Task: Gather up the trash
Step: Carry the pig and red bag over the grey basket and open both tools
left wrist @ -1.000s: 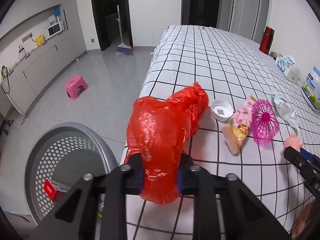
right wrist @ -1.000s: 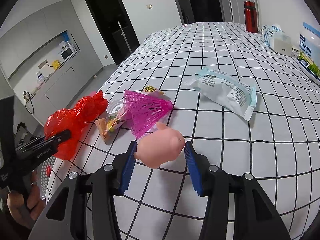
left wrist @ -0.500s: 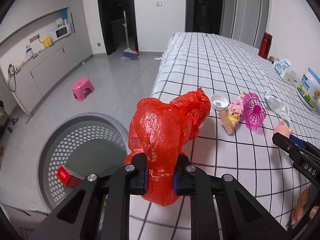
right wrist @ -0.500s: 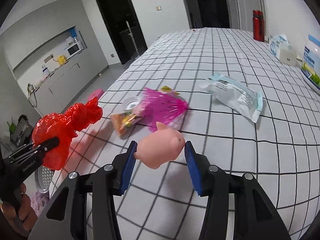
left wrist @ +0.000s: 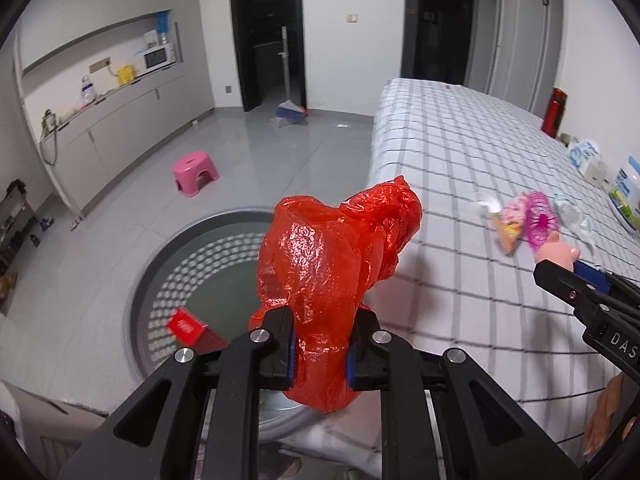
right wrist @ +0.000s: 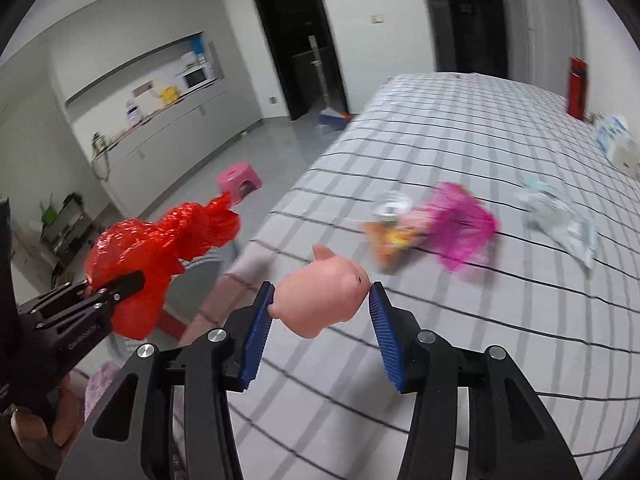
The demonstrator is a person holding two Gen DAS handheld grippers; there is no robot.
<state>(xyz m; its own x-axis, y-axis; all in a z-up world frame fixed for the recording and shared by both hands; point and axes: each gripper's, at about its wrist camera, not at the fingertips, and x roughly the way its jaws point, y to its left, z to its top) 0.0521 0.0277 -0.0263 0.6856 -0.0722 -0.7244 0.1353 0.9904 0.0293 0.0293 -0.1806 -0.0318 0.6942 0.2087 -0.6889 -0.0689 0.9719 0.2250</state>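
My left gripper point(left wrist: 320, 352) is shut on a crumpled red plastic bag point(left wrist: 332, 264) and holds it in the air over the edge of a round grey perforated bin point(left wrist: 160, 272) on the floor. A red box point(left wrist: 186, 326) lies inside the bin. My right gripper point(right wrist: 320, 320) is shut on a pink toy pig point(right wrist: 324, 294), held above the checked table point(right wrist: 460, 320) near its left edge. The red bag also shows in the right wrist view point(right wrist: 152, 252). On the table lie a pink mesh piece point(right wrist: 460, 224), a snack wrapper point(right wrist: 390, 236) and a white packet point(right wrist: 560, 220).
A pink stool point(left wrist: 196, 172) stands on the grey floor. A broom and dustpan point(left wrist: 290, 114) lean by the dark doorway. A red bottle point(left wrist: 554, 112), a tissue pack point(left wrist: 584, 156) and a tub point(left wrist: 626, 196) stand along the table's far right. A counter point(left wrist: 100, 120) runs along the left wall.
Both grippers have lifted and swung left. The red bag has come off the table and now hangs over the bin. The pig has risen from the table and moved toward its left edge.
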